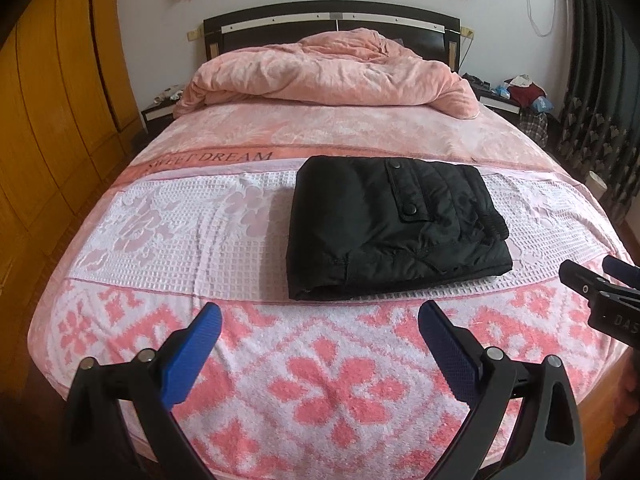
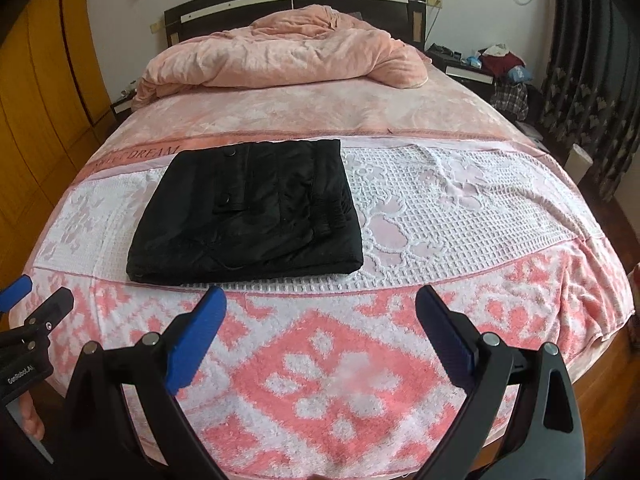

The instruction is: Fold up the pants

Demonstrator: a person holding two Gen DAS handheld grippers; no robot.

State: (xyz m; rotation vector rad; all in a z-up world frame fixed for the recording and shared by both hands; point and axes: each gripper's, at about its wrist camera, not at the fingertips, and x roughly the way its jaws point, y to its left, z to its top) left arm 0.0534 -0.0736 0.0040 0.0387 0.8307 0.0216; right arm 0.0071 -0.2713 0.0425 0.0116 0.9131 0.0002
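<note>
Evidently finished: the black pants (image 1: 394,228) lie folded in a compact rectangle at centre frame on the bed (image 1: 320,380). I hold my left gripper (image 1: 320,322) and right gripper (image 2: 320,306) wide apart, empty; next, only a check or withdrawal.

Pink-and-white floral terry bedspread (image 1: 328,392) covers bed. Rumpled pink plush duvet (image 1: 320,68) heaped against dark wooden headboard (image 1: 332,20). Orange-brown wooden wardrobe (image 1: 52,100) left; dark patterned curtains (image 1: 600,80) right.

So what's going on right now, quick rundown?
Left gripper and right gripper both open, empty, hanging short of the pants. Black pants folded into a compact stack on the towel. Nothing in the way.
</note>
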